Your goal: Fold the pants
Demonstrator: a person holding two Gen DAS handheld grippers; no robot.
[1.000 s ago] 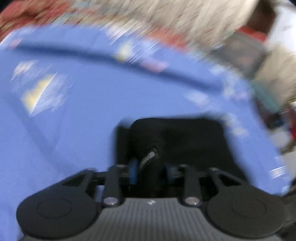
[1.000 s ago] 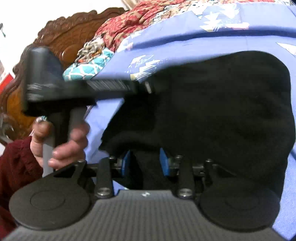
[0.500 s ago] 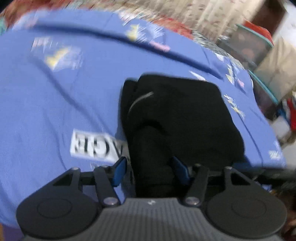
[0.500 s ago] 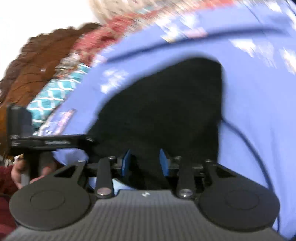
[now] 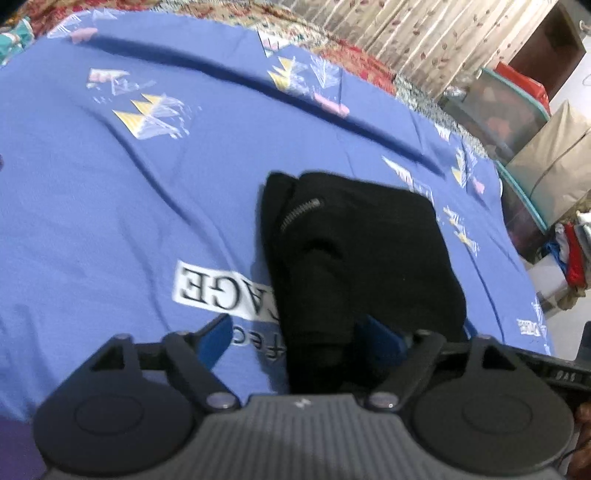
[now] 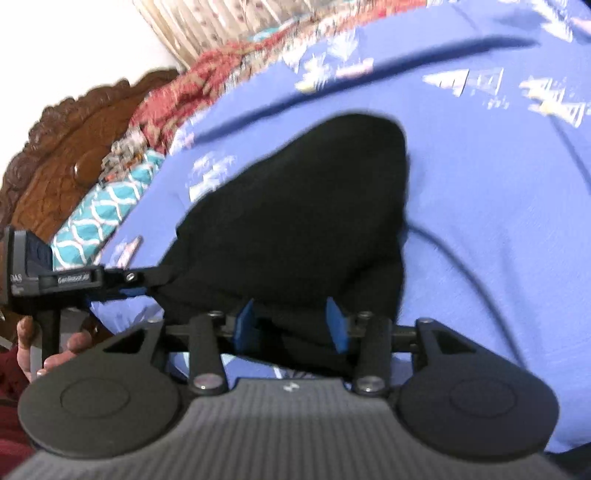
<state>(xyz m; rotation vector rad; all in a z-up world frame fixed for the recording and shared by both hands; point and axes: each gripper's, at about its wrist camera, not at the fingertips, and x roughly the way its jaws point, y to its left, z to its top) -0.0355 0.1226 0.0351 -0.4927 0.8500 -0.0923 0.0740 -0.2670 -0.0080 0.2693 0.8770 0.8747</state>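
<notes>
The black pants [image 5: 354, 258] lie folded in a compact bundle on the blue bedsheet [image 5: 129, 184], a zipper showing near the far left corner. My left gripper [image 5: 299, 332] is open, its blue pads wide apart astride the bundle's near edge. In the right wrist view the pants [image 6: 303, 206] lie as a dark mound on the sheet [image 6: 498, 221]. My right gripper [image 6: 291, 325] is open, pads apart at the near edge of the cloth. The left gripper also shows in the right wrist view [image 6: 125, 288], held in a hand at the left.
A carved wooden headboard [image 6: 74, 147] and a teal patterned pillow [image 6: 99, 218] are at the left. A red patterned quilt [image 5: 351, 51] lies beyond the sheet. Storage boxes [image 5: 517, 107] and curtains [image 5: 424, 29] stand past the bed's far right side.
Both grippers have opened and let go of the pants. The bundle now rests flat on the sheet, and the left gripper has drawn back a little.
</notes>
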